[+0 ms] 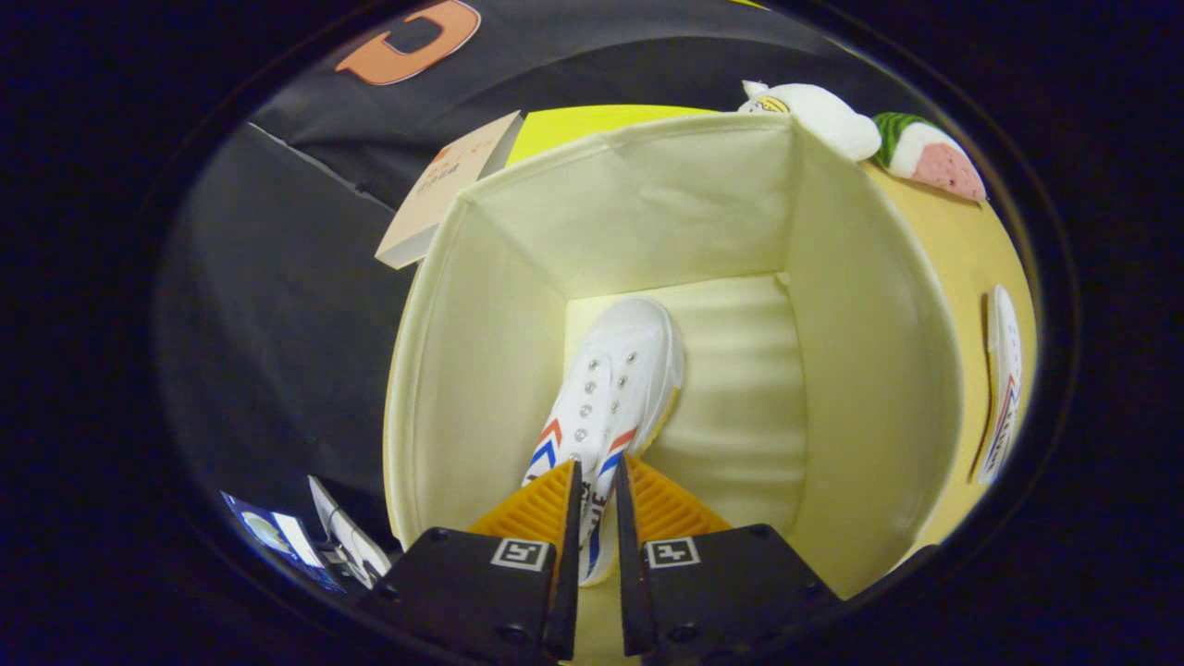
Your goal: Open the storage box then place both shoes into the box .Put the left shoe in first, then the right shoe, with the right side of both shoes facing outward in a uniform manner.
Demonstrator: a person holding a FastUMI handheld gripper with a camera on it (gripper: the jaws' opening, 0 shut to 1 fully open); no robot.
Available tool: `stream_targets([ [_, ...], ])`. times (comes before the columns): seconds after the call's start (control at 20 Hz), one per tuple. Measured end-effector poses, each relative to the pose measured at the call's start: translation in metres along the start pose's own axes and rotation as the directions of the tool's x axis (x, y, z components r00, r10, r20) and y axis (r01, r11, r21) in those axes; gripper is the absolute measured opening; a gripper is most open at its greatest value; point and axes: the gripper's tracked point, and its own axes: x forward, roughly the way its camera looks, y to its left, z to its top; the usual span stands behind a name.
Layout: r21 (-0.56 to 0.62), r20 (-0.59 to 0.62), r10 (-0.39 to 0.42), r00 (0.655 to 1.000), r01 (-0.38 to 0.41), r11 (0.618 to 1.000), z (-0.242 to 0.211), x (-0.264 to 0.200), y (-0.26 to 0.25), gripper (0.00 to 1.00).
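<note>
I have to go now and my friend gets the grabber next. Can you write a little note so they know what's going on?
Gripper: fingers nearly closed, pinching the heel end of the white shoe, down inside the storage box.
That shoe's toe points at the far wall, near the floor of the box.
The second shoe lies outside on the yellow table, beside the box wall.
Done: box open, first shoe going in.
Left: let go, fetch the second shoe, set it beside the first facing the same way.
</note>
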Motion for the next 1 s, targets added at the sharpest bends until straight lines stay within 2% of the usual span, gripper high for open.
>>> stream_targets([
  [0.2, -0.114, 0.080, -0.079, 0.994, 0.087, 0.990, 0.008, -0.033, -0.011, 0.36],
  [0.35, -0.157, 0.129, -0.204, 0.970, 0.223, 0.962, 0.014, -0.059, -0.034, 0.43],
  [0.45, -0.191, 0.147, -0.244, 0.959, 0.270, 0.944, 0.015, -0.075, -0.042, 0.45],
  [0.55, -0.194, 0.156, -0.258, 0.954, 0.286, 0.939, 0.014, -0.094, -0.051, 0.47],
  [0.65, -0.195, 0.148, -0.241, 0.959, 0.267, 0.944, 0.008, -0.109, -0.060, 0.47],
  [0.8, -0.173, 0.162, -0.257, 0.953, 0.284, 0.943, 0.007, -0.130, -0.091, 0.47],
  [1.0, -0.128, 0.159, -0.238, 0.958, 0.259, 0.957, 0.002, -0.160, -0.133, 0.47],
])
